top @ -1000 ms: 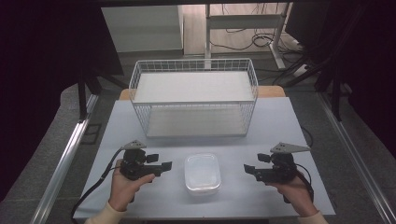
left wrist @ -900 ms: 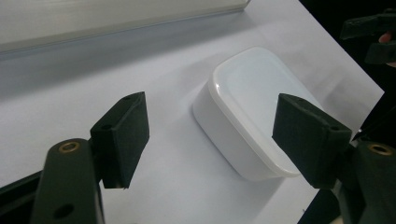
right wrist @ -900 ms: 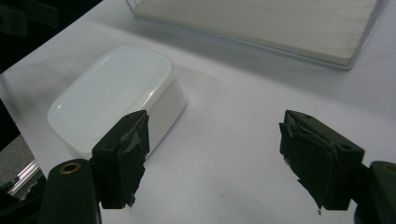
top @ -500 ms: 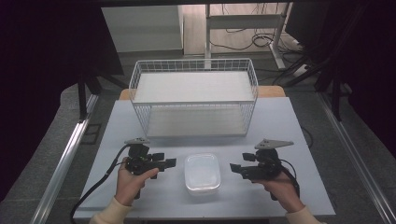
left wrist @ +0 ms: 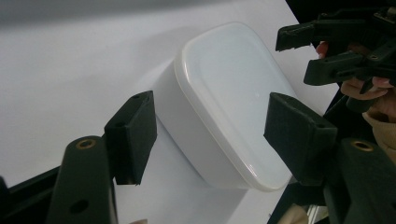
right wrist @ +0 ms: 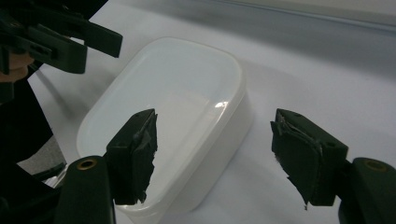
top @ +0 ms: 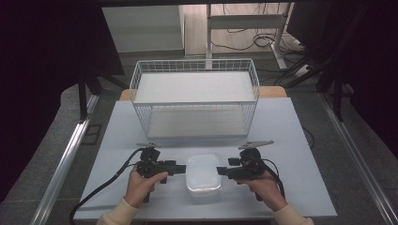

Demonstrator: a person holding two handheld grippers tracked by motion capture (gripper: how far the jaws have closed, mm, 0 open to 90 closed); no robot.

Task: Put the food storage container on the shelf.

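Two claws flank one white plastic box (top: 203,174) with its lid on, sitting at the near middle of the pale surface (top: 291,140). Left claw (top: 179,167) is just beside the box's left end, right claw (top: 222,170) just beside its right end; both wide open, holding nothing, and no contact is visible in either gripper view. Box looks light, stiff, smooth and probably slippery; whether anything is inside can't be told. Best hold, judging by shape: pinch across the short side walls under the lid rim, or squeeze from both ends. Lid top is glossy, poor grip there. Wire basket (top: 195,101) stands farther back, well apart from the box, with its open top facing up. Nothing lies between box and basket. Cables trail off the near edge.
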